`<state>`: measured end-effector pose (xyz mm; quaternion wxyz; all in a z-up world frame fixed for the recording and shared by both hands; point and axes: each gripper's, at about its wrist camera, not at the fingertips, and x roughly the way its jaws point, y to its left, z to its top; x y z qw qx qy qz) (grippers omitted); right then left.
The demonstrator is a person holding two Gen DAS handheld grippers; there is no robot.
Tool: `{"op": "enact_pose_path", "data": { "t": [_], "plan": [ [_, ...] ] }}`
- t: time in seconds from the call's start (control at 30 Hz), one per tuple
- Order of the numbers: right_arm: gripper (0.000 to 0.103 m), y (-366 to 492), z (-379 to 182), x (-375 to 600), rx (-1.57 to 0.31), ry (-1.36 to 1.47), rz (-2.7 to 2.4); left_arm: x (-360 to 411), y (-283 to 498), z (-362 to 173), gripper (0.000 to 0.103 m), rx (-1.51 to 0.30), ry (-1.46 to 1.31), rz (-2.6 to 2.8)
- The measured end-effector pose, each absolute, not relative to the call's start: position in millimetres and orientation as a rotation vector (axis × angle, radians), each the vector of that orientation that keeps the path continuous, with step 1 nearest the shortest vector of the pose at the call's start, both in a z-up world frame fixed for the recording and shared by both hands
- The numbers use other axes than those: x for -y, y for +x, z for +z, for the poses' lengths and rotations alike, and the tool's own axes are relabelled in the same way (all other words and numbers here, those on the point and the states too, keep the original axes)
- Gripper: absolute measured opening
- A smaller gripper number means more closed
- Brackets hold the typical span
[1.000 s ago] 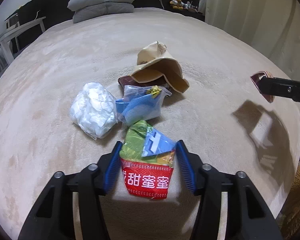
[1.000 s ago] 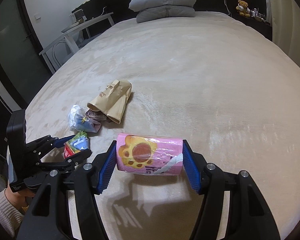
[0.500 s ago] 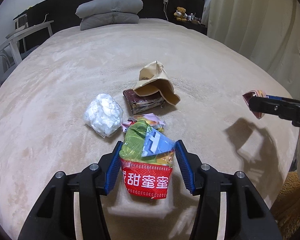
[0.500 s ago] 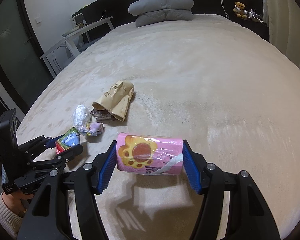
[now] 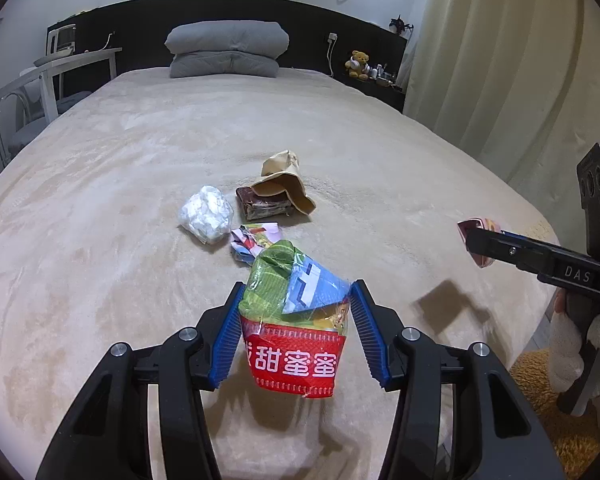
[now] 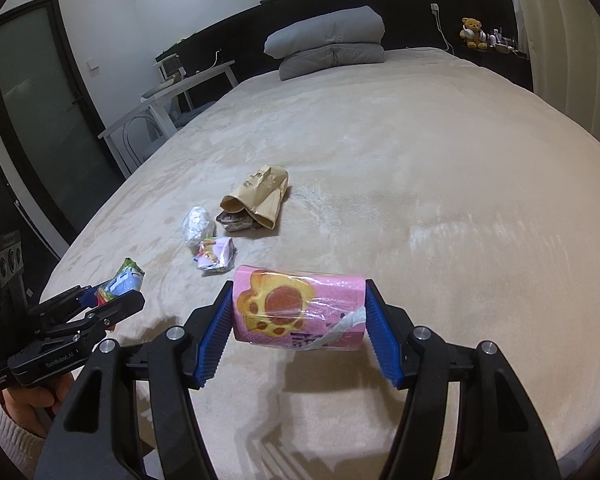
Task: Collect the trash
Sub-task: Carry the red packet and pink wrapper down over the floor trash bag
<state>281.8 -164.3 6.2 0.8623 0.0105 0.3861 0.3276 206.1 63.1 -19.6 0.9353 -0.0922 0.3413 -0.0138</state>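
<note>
Both hands have drawn back and lifted away from the litter since a second ago; the pile on the bed now sits farther off and smaller in each camera, and the headboard has risen into sight.

Left wrist view: the left gripper [image 5: 296,330] has its jaws clamped on a crumpled snack bag [image 5: 294,320], green at the top and red with white lettering below, pinched across its width and hanging clear of the bed [image 5: 100,208]. Ahead of it, well apart now, lie the white wad [image 5: 206,214], a small crumpled wrapper [image 5: 254,240], a dark packet [image 5: 266,206] and a brown paper bag [image 5: 284,178] draped over it. The right gripper [image 5: 476,242] reaches in from the right edge, level with this one.

Right wrist view: the right gripper [image 6: 298,316] has its jaws closed on a pink paw-print packet [image 6: 298,310], its long axis running straight across from pad to pad, held above the bedding. The left gripper shows low at the left, pointing the same way, a sleeve behind it. Both tools tilt downward. My guess is that both loads are bound for a bin behind the cameras, which no view shows; the remaining pile lies nearer the left hand.
</note>
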Motion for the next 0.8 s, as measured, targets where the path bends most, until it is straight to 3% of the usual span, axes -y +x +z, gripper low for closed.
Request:
{"op": "enact_pose_path", "data": {
  "t": [0.8],
  "plan": [
    [0.062, 114.9, -8.4, 220.5, -0.784, 0.042, 0.768, -2.5, 61.7, -34.0, 0.051, -0.68, -0.26, -0.043]
  ]
}}
